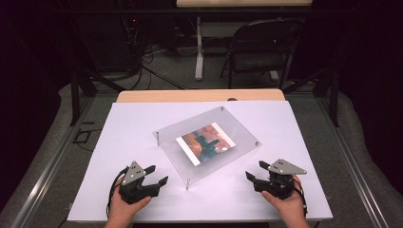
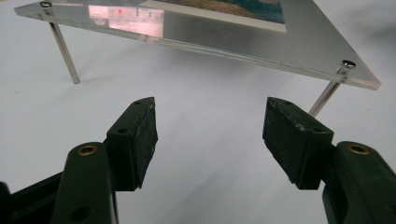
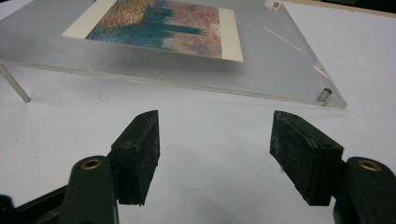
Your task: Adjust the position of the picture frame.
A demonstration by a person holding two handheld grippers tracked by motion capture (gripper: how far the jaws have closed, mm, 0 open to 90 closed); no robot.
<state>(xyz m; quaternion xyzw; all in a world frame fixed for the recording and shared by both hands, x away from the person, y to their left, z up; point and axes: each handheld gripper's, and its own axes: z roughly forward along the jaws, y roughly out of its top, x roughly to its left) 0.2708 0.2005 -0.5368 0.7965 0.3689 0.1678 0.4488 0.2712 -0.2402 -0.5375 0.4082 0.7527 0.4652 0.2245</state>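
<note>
A clear acrylic plate (image 1: 237, 130) stands on thin metal legs in the middle of the white table (image 1: 133, 123). On it lies a colourful picture card (image 1: 206, 142) with a white border. My left gripper (image 1: 157, 175) rests near the front left, open and empty, pointing at the plate's near corner leg (image 2: 327, 95). At the front right, my right gripper (image 1: 255, 172) is open too, with nothing between its jaws, facing the plate's edge (image 3: 187, 81). The picture card (image 3: 159, 23) shows on top of the plate in the right gripper view. Both sit apart from the plate.
A folding chair (image 1: 263, 45) and a table leg (image 1: 198, 47) stand on the floor beyond the table's far edge. Cables (image 1: 157, 52) lie on the floor there. Metal rails (image 1: 52, 161) run along both sides of the table.
</note>
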